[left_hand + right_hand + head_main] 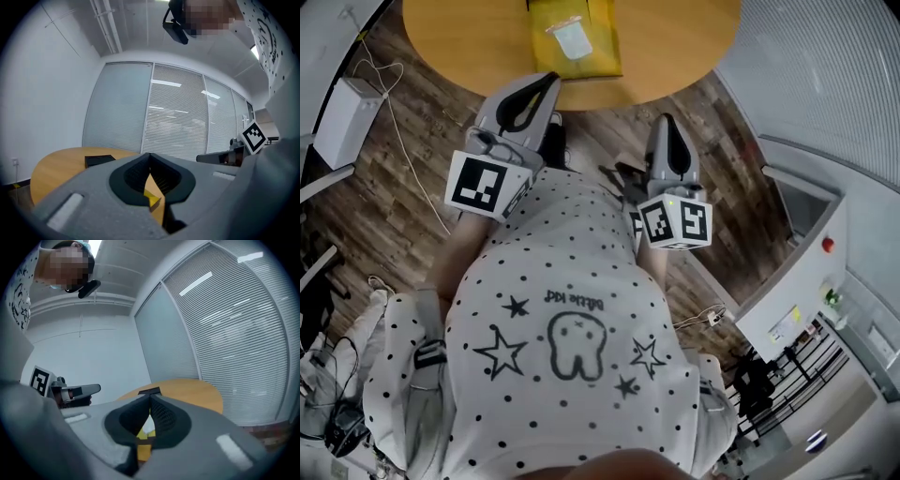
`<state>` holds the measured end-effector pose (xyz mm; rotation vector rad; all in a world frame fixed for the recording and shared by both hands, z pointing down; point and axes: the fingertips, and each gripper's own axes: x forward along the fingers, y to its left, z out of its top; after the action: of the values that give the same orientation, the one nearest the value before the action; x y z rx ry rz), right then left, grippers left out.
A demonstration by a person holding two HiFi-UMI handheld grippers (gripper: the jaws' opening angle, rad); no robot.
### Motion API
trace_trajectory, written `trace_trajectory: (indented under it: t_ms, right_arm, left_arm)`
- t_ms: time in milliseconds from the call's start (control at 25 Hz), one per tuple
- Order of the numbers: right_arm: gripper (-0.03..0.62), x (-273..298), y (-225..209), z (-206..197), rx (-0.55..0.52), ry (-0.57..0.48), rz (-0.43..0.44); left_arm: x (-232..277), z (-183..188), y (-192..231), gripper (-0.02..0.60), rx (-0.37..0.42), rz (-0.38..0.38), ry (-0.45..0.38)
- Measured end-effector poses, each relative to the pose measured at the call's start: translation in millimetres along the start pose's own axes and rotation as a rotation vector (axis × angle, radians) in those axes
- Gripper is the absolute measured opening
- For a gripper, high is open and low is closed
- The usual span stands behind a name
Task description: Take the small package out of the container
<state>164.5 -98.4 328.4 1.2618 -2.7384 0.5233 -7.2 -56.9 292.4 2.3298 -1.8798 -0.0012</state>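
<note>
A yellow bag-like container (581, 42) lies on the round wooden table (675, 47) at the near edge. A small pale package (570, 39) shows on top of it. My left gripper (549, 82) hovers just short of the table's rim, below the container, jaws shut and empty. My right gripper (666, 122) hangs lower and to the right over the floor, also shut on nothing. In the left gripper view a yellow corner of the container (152, 199) peeks through the hollow behind the closed tips (150, 155). The right gripper view shows the yellow container (140, 433) and the pale package (147, 424) the same way.
A flat black object (99, 160) lies farther back on the table. A white box (352, 117) with a cable stands on the wood floor at left. White cabinets (806, 281) line the right. Blinds cover glass walls (178, 112) beyond the table.
</note>
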Motion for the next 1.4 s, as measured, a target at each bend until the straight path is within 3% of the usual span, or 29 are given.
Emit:
trace_trajectory:
  t_ms: [280,1400]
  right_arm:
    - [0.005,82,1,7,-0.023,-0.004,0.017]
    - [0.005,118,0,33,-0.025,0.004,0.058]
  left_arm:
    - [50,-10,66,0.008,-0.017,0.016,0.008]
    - [61,12,92,0.008,-0.013,0.088,0.013]
